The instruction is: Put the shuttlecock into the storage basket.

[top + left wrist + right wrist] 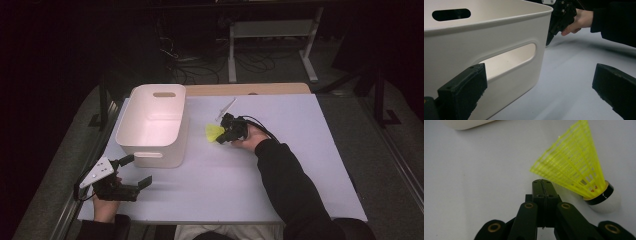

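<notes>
The shuttlecock point(576, 167) lies on its side on the white table point(280, 185), a little right of the bin point(152, 125) and near the table's middle in the high view, where it reads as a yellow patch point(214, 133) just left of the right gripper point(229, 134). In the right gripper view its long axis runs on a slant: the white cork with its black band sits low at the right, resting on the table, and the yellow skirt flares up and away toward the top. The right gripper point(543, 185) has its jaws pressed flat together with nothing between them, and their tip meets or nearly meets the skirt's open rim; whether it actually touches cannot be told. So the shuttlecock lies just ahead and to the right of the closed jaws, not between them, and a grasp would seemingly call for the jaws to part and shift right toward the skirt or the cork. The right hand point(250, 137) is by far the nearer one. The left gripper point(135, 172) waits well apart at the table's near left corner, its jaws wide apart and empty, pointing at the bin's near wall with its handle slot point(509, 58)
</notes>
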`<state>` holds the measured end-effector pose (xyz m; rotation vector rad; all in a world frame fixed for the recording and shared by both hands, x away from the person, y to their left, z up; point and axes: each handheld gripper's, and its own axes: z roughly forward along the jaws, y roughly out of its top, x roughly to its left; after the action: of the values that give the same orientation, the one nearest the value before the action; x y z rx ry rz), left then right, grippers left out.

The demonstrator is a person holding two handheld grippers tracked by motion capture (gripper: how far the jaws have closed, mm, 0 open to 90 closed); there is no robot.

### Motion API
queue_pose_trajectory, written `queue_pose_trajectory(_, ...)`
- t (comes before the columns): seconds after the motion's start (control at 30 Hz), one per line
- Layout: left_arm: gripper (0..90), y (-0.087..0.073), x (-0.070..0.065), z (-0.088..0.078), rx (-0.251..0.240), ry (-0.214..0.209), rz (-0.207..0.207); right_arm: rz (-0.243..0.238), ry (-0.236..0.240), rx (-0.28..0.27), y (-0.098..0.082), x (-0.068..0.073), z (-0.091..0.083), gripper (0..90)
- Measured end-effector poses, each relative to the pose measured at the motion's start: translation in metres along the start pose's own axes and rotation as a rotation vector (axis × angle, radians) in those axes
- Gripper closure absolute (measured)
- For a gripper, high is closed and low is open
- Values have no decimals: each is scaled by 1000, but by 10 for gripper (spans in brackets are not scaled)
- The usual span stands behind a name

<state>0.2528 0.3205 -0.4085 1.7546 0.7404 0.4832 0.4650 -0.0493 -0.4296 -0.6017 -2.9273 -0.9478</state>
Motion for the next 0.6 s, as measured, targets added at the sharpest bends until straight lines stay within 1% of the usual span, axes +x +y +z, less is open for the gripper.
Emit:
queue_pose_trajectory(0.17,0,0,0,0,0,0,-1,4,-12,-4,3,-2,3,888)
queue_pose_trajectory(0.6,0,0,0,0,0,-1,1,47,-35,-31,6,-12,8,888)
